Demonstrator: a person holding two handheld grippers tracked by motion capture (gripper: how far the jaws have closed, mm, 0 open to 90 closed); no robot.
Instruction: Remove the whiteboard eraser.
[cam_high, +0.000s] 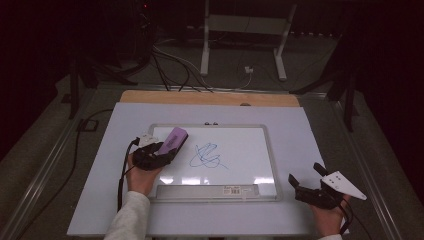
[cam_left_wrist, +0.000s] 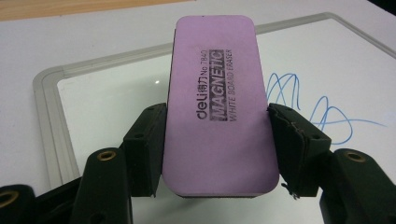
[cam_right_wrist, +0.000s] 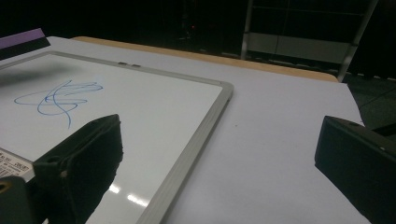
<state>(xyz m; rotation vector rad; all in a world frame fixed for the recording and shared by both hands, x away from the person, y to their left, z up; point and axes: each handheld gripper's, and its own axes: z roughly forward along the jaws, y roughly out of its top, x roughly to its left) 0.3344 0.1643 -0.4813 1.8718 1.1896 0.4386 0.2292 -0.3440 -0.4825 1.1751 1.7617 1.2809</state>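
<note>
One whiteboard (cam_high: 250, 150) lies flat on a bench (cam_high: 310, 140) covered by a pale sheet. One purple magnetic whiteboard eraser (cam_high: 172, 140) and one blue scribble (cam_high: 206, 156) are in view, along with two hand-held tongs.

The left tongs (cam_high: 159, 154) are clenched on the eraser, one black jaw pressed against each long side. The eraser is held over the far-left part of the whiteboard, just left of the scribble and apart from it. In the left gripper view its printed purple face points up at the camera.

The right tongs (cam_high: 306, 176) are released, jaws spread wide with nothing between them. They rest over the bare bench near the whiteboard's near-right corner, outside its metal frame.

A labelled tray strip (cam_high: 207, 191) runs along the whiteboard's near edge. The scribble sits near the board's middle, with clean white surface to its right and toward the near edge. Bare bench surrounds the frame on all sides, widest at left and right.
</note>
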